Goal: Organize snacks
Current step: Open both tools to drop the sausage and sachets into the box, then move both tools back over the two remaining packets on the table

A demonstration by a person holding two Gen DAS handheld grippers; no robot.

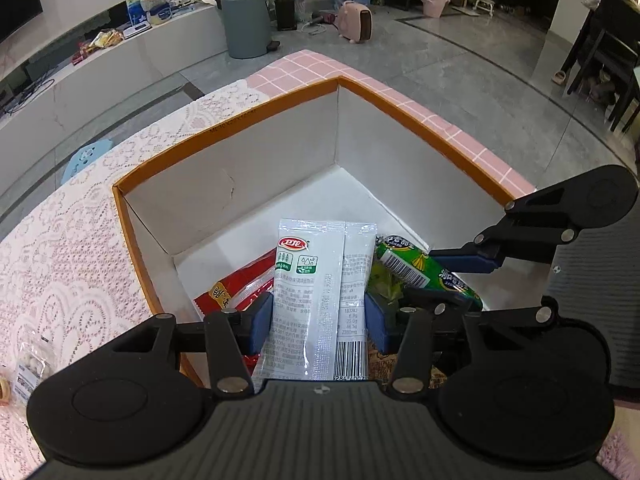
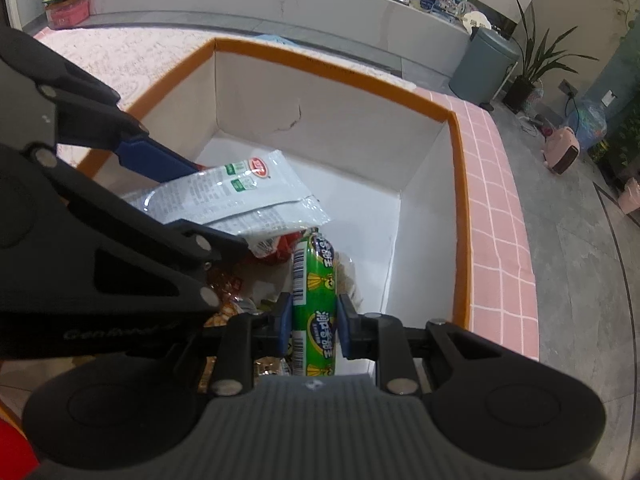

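Left gripper pinched a flat, glossy white foil packet; right gripper clamped a cylindrical green sausage stick. Both hung over the orange-rimmed white cardboard box, above a crinkled red wrapper, on a pink lace cloth.

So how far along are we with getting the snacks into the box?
Done: a red packet and other wrappers already lie in the orange-rimmed box. In hand: the left gripper holds a white packet and the right gripper a green sausage stick, both over the box, unreleased. Left: a small clear bag on the lace cloth.
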